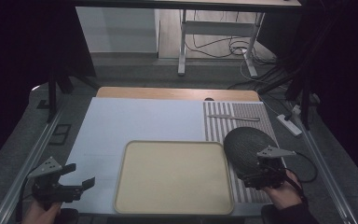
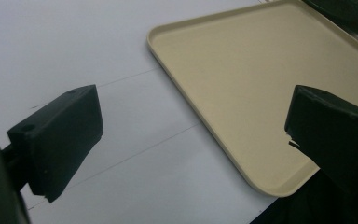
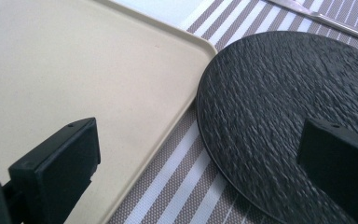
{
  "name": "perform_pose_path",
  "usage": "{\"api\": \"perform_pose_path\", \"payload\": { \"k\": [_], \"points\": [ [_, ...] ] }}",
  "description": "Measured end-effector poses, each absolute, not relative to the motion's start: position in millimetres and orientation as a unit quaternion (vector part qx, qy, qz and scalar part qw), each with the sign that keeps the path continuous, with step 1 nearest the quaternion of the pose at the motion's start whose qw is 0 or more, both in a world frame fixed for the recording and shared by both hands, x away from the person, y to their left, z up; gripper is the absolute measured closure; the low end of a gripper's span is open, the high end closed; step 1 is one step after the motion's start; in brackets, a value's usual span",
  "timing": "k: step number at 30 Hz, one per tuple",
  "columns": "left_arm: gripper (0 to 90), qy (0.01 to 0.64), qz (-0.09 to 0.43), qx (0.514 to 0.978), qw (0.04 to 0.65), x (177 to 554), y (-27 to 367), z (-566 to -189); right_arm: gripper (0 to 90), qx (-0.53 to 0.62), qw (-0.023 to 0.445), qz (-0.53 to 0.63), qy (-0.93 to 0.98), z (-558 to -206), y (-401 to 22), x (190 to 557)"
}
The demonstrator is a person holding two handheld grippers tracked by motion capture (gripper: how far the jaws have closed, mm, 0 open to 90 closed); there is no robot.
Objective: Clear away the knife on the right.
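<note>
While your right gripper [image 1: 261,175] hangs over the near rim of the black plate [image 1: 247,144], its jaws stand released, spread wide with nothing between them. In the right gripper view one jaw sits above the tray [image 3: 74,70] and the other above the plate's textured face; whether either touches is not clear. The plate lies on the striped mat [image 1: 214,126] at the desk's right side, its left rim just beside the tray's right edge. A slim metal utensil [image 1: 235,117] lies on the same mat toward the far edge, well apart from the plate. Your left gripper [image 1: 77,177] is held over the white sheet [image 1: 135,121] near the desk's near left corner, jaws likewise released and empty, just beside the tray's left edge.
</note>
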State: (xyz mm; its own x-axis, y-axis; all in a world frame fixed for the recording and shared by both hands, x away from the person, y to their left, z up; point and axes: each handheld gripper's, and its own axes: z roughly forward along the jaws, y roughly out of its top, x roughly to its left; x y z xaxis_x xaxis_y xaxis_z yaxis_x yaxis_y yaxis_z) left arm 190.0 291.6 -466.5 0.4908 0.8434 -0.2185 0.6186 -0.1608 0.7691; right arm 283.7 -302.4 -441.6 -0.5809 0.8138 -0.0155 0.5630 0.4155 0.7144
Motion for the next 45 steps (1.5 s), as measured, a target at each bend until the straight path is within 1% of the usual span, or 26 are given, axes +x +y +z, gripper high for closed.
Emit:
{"api": "perform_pose_path", "payload": {
  "k": [11,25,36,45],
  "points": [
    [3.8,0.488,0.131,0.750,0.427,190,292,-467,0.1,0.427,0.162,0.342,0.821,-445,-304,301],
    [3.8,0.489,0.131,0.749,0.427,190,292,-467,0.1,0.430,0.175,0.332,0.821,-448,-301,325],
    [3.8,0.490,0.131,0.749,0.427,190,292,-467,0.0,0.452,0.155,0.303,0.825,-458,-299,349],
    [3.8,0.490,0.131,0.749,0.426,190,291,-467,0.0,0.463,0.160,0.294,0.821,-461,-299,371]
  ]
}}
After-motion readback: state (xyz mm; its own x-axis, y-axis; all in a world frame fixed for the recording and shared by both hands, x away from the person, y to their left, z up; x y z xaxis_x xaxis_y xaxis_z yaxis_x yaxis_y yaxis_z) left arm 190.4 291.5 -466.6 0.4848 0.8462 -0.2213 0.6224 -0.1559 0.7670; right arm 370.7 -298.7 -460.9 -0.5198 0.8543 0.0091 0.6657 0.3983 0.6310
